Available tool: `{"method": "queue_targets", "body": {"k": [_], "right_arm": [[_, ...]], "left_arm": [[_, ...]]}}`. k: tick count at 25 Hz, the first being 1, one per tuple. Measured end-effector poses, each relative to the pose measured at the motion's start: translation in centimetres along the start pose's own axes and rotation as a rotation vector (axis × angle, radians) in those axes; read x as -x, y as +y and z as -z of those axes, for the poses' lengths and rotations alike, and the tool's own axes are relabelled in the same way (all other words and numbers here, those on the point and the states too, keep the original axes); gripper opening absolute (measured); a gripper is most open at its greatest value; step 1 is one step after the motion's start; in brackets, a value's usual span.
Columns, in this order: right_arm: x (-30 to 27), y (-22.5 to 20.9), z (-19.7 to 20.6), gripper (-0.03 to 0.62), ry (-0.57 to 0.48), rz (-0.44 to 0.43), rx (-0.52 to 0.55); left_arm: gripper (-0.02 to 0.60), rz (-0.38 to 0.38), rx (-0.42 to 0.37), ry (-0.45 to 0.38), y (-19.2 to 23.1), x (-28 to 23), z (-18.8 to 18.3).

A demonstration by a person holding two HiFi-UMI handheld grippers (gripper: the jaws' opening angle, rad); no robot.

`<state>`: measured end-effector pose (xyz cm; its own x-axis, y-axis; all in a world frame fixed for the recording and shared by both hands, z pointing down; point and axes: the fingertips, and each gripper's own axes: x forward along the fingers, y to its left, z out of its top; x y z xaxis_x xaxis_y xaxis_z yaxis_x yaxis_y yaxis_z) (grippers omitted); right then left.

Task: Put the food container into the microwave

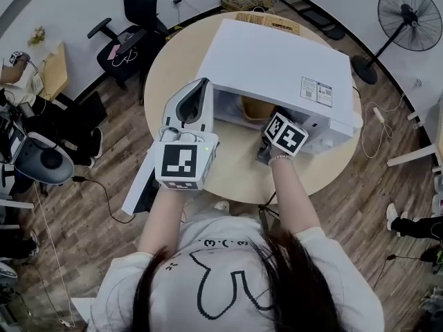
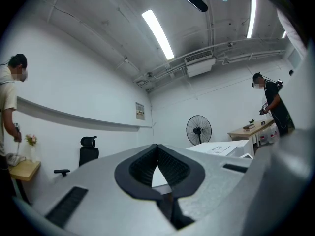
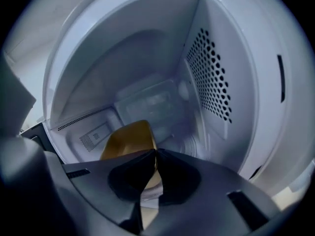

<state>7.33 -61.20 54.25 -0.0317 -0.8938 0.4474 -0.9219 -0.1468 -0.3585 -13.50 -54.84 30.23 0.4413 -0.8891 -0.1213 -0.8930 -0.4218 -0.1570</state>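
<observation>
In the right gripper view the right gripper (image 3: 155,152) covers the near side of the food container (image 3: 129,137); in the head view the top of the microwave (image 1: 277,61) hides that gripper's tips and most of the container. The print on the label (image 1: 316,90) is too small to read; the left gripper (image 1: 201,88) hides part of the door (image 1: 140,182).

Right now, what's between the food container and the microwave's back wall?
Nothing: the right gripper view shows a bare stretch from food container to back wall.
</observation>
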Motion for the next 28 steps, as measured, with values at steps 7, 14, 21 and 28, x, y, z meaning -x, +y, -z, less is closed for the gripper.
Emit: {"method": "queue_targets", "body": {"k": [7, 14, 21, 28], "right_arm": [[-1.5, 0.5, -0.3, 0.038, -0.054, 0.014, 0.027], [-1.7, 0.7, -0.7, 0.04, -0.112, 0.02, 0.025], [-0.4, 1.4, -1.1, 0.112, -0.168, 0.002, 0.079], [2.5, 2.3, -1.4, 0.12, -0.202, -0.027, 0.166]], "left_arm": [[0.009, 0.007, -0.002, -0.021, 0.5, -0.9, -0.1], [0.008, 0.042, -0.021, -0.034, 0.0, -1.6, -0.5], [0.009, 0.076, -0.016, -0.039, -0.3, -1.4, -0.6], [0.008, 0.098, -0.007, -0.037, -1.2, -0.6, -0.5]]}}
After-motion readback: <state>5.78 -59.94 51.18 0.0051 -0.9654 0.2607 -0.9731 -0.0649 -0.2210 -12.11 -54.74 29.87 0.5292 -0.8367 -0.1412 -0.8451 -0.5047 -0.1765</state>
